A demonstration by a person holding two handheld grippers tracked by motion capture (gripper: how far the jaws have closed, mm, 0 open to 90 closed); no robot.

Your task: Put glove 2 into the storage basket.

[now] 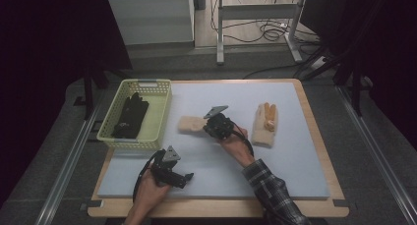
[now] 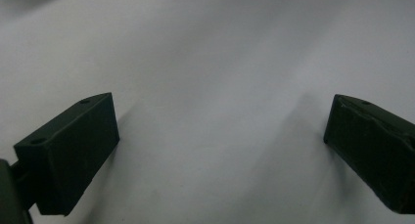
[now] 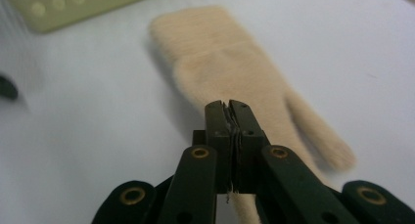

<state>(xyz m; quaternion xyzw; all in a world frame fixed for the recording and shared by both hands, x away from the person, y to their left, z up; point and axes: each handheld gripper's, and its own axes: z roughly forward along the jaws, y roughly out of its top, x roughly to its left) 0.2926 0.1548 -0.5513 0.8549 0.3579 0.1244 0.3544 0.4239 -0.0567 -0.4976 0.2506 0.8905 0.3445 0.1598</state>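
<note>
The right gripper (image 1: 209,122) is held out mid-table, its jaws clamped on a beige glove (image 3: 220,62) lying just right of the basket (image 1: 160,114). The pinch is seen in the right gripper view. The left gripper (image 2: 220,150), near left, is spread wide over bare mat (image 2: 220,48).

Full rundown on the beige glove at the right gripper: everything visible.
The beige glove is fuzzy and looks like soft knit, with a broad body and narrow fingers. It lies flat on the white mat, just right of the yellow basket, apart from it. The right gripper is shut, its jaws pinching the finger end; how much fabric they hold I cannot tell. Nothing else touches the glove.
</note>
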